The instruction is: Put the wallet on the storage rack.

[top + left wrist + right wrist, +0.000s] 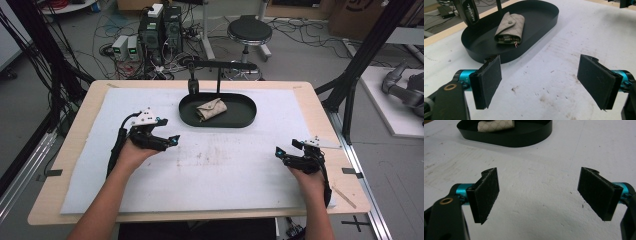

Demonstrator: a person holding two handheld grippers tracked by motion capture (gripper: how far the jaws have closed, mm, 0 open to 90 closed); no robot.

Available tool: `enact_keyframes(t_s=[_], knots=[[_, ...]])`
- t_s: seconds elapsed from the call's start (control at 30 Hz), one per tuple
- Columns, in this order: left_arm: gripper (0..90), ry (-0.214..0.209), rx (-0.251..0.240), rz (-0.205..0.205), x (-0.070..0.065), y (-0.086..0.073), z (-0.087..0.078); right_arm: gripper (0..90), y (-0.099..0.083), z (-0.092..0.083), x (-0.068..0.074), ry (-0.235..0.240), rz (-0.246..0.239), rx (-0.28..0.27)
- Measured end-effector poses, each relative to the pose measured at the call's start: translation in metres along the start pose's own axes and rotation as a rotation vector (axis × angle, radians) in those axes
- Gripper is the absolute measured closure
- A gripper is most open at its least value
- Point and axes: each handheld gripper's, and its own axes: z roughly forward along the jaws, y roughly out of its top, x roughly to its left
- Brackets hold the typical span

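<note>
Overhead, the pouch (210, 109) lies inside the black oval tray (245, 119), which sits at the far edge of the bench's white mat (210, 165), about midway along it. The left claw (166, 142) hovers near the mat's left side with its tips pointing toward the tray; the right claw (283, 156) sits by the right edge, nearer the front, and is well apart from the tray. So the left hand looks the nearer one, and the pouch lies ahead of it and to its right, long axis running roughly along the tray's length with a slight tilt. From the left gripper view, the left claw (541, 82) has its jaws spread wide with nothing between them, above stained mat; the tray (539, 30) is just beyond, and the pouch (510, 27) shows its snap flap and an open end facing the camera, with small items and thin wires poking out, a detail too small to read from above. A dark stand marked with lettering rises at the tray's far rim. From the right gripper view, the right claw (539, 195) is likewise spread wide and empty, with the tray (524, 135) far off and a patterned end of the pouch (495, 125) peeking over the wall.
</note>
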Motion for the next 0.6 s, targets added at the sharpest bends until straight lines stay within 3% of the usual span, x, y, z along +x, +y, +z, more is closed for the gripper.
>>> enact_keyframes(t_s=[0.33,0.5,0.6], knots=[[19.5,0.033,-0.021,0.006,-0.015,-0.017,-0.027,17.9,0.000,0.002,-0.001,0.005,0.002,0.002],[19.4,0.045,-0.045,-0.030,-0.017,-0.028,-0.039,17.9,-0.001,0.002,0.000,0.011,0.003,0.001],[19.0,0.050,-0.060,-0.030,-0.020,-0.037,-0.044,18.0,-0.001,0.002,0.001,0.016,0.008,0.002]])
